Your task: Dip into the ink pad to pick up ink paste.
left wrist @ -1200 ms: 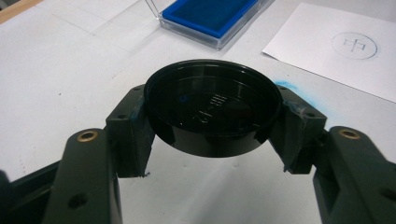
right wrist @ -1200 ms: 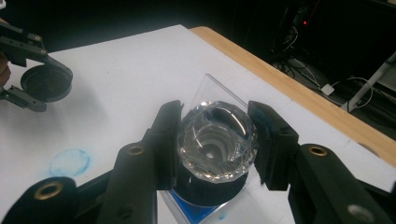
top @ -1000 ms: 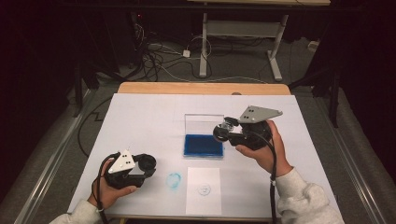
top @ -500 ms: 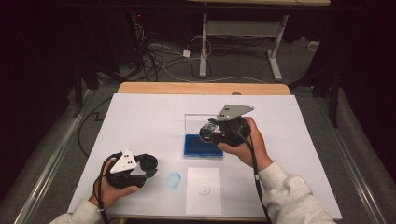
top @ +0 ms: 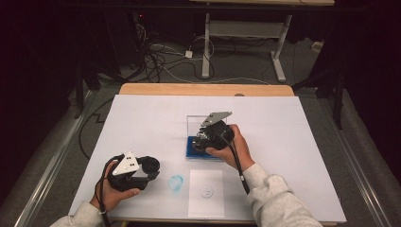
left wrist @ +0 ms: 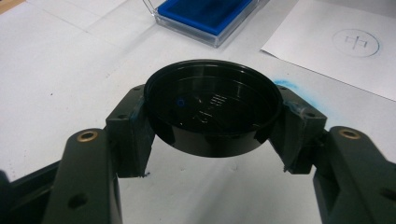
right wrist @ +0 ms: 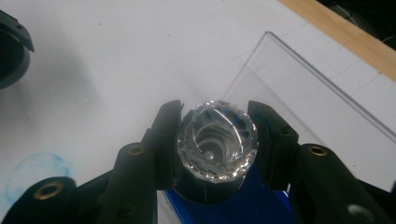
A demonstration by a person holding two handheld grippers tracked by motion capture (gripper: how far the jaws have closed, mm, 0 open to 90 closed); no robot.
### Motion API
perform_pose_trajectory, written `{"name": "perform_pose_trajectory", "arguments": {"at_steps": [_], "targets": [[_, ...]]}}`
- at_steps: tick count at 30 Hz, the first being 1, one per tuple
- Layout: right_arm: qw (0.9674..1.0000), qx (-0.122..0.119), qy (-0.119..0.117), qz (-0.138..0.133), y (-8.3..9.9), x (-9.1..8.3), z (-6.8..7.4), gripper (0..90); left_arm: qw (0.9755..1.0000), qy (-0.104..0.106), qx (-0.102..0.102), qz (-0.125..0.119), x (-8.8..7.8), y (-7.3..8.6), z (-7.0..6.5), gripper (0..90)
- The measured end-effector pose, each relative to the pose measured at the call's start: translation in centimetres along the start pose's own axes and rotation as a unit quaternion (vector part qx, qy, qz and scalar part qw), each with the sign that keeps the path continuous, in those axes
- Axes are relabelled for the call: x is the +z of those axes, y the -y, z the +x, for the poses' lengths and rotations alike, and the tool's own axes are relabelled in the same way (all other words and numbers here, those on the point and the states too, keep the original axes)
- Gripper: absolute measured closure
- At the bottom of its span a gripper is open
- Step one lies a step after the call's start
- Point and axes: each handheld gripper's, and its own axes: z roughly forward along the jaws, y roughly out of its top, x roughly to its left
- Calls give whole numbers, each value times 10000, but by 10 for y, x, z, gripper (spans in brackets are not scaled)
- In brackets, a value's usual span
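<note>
The stamp [right wrist: 217, 140], a black-bodied piece with a faceted clear top, sits clamped between the jaws of the right hand-held gripper [right wrist: 217, 144]. It hangs directly over the blue ink pad [right wrist: 261, 207]; whether its lower face touches the pad cannot be told, as the stamp body and jaws cover that area. In the high view the right hand-held gripper [top: 208, 138] hides the stamp and much of the pad [top: 196, 150]. The pad's clear lid [right wrist: 317, 116] stands open behind it, its edges hard to trace against the white tabletop [top: 142, 118].

The left hand-held gripper [left wrist: 212, 126] grasps a round black cap [left wrist: 212, 109] by its rim, open side toward the camera. Marks inside the cap are too faint to read. In the high view this gripper [top: 150, 166] rests low near the front left of the tabletop.

A blue smudge [top: 176, 183] lies just beside the cap. Next to it is a paper sheet [top: 206, 191] bearing a small round imprint [top: 206, 191], its character unreadable there.
</note>
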Motion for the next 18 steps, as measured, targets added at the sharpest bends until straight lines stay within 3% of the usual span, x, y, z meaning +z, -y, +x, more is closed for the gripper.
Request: {"name": "perform_pose_trajectory", "arguments": {"at_steps": [5,18], "targets": [[9999,-42,0,161,2,12,3,568,10000,18,20,-2,0,0,0,367],[9995,-60,21,308,4,24,1,568,10000,50,37,32,1,-1,-1,367]]}}
